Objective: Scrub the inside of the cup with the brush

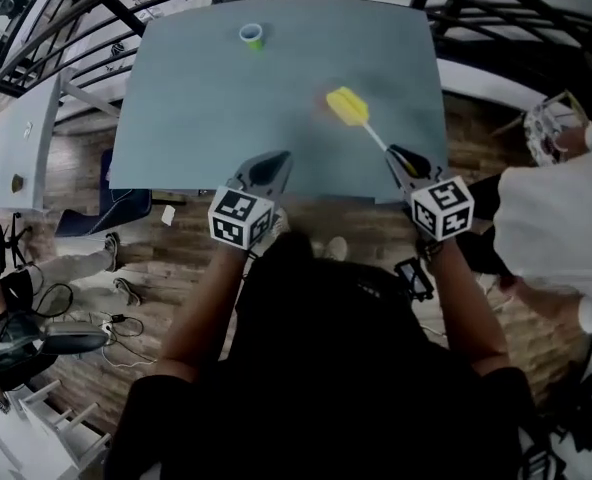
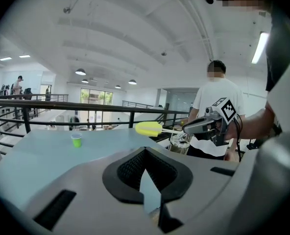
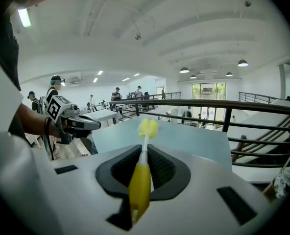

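Both grippers hover at the near edge of the table (image 1: pixel 196 118): the left gripper (image 1: pixel 274 163) is closed on nothing, and the right gripper (image 1: pixel 398 155) clamps the brush (image 1: pixel 348 107) by its handle. At the table's far edge the cup (image 1: pixel 252 36) stands untouched; I judge scrubbing is not yet begun.

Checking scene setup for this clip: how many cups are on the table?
1. The green cup stands upright near the far edge of the table, left of centre. No view shows another.
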`<state>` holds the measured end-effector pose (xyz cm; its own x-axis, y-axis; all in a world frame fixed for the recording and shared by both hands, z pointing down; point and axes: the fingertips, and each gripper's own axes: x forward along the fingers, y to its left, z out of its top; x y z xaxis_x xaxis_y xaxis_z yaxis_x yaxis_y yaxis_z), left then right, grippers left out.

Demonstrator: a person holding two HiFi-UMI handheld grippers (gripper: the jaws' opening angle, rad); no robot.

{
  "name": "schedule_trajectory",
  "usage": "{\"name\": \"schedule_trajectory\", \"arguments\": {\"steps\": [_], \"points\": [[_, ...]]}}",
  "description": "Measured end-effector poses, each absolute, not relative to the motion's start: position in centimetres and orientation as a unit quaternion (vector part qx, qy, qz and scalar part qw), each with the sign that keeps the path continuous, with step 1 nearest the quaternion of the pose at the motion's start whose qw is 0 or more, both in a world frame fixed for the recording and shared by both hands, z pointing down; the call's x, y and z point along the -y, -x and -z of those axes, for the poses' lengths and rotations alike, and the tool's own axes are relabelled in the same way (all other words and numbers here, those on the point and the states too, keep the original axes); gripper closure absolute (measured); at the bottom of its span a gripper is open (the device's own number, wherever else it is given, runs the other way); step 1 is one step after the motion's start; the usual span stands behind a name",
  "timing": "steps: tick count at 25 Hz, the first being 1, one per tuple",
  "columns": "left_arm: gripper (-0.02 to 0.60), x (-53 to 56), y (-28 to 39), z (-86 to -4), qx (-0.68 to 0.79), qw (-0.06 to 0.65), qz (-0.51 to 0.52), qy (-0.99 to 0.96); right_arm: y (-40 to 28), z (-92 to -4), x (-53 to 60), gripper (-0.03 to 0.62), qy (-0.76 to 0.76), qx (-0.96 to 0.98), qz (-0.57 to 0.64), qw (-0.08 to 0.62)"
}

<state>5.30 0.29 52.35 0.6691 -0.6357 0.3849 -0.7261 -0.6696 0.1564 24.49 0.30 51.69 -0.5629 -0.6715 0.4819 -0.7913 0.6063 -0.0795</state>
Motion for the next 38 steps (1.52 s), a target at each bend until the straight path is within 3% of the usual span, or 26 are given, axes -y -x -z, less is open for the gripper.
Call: {"name": "schedule_trajectory", "arguments": {"steps": [27, 38], "points": [[0.58, -14.6, 9.6, -51.7, 0.302, 0.15, -0.132, -0.932, -9.1, -51.4, -16.5, 0.549, -0.49, 0.84, -0.15, 0.181], [0.58, -18.9, 10.7, -51.9, 0.277, 0.154, -0.134, -0.939, -5.3, -51.9, -22.5, 0.551, -0.487, 0.841, -0.161, 0.172]]}}
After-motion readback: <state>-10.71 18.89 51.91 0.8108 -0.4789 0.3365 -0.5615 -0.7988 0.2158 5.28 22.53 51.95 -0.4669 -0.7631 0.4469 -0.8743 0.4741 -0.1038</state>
